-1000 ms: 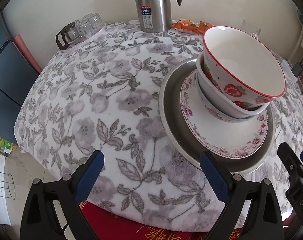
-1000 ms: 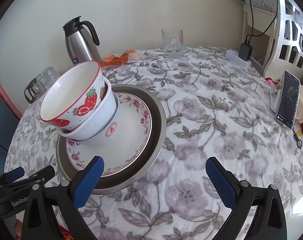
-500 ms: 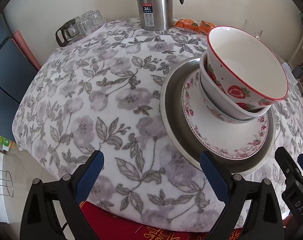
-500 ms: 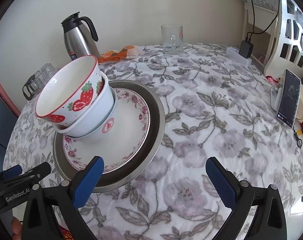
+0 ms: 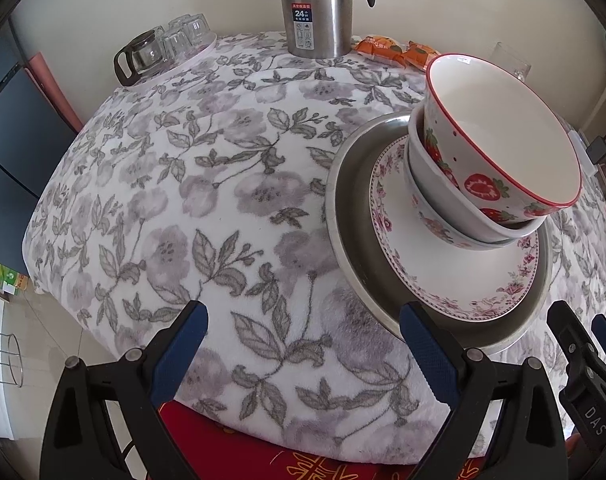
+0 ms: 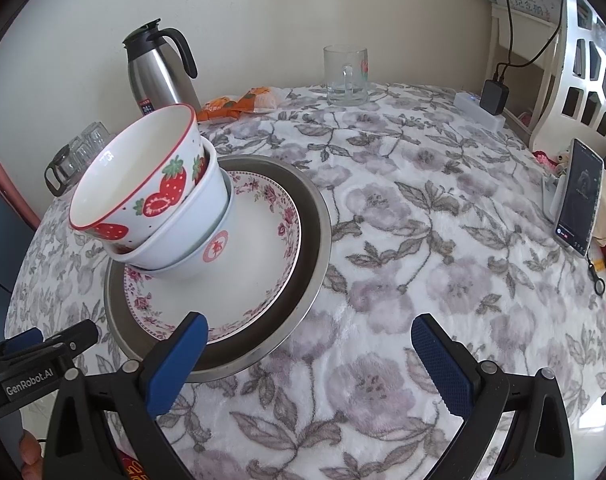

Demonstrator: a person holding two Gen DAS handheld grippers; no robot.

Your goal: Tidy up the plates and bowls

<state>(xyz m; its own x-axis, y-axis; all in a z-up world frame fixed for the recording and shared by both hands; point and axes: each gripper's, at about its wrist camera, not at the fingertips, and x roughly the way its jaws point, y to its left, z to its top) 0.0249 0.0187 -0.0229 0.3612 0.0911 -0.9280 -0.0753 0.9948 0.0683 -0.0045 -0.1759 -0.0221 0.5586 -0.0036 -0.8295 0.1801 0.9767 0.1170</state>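
Floral tablecloth covers the round table against the wall. I see the strawberry bowl tilted inside two nested white bowls, on the rose-rimmed plate in the metal dish. My left gripper and right gripper hover low at the near edge, both spread wide, grasping nothing. The left gripper's right finger overlaps the dish rim.

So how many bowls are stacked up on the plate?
3, nested and leaning. The strawberry bowl is on top, a plain white bowl under it, and a bowl with a red emblem at the bottom, on the floral plate.
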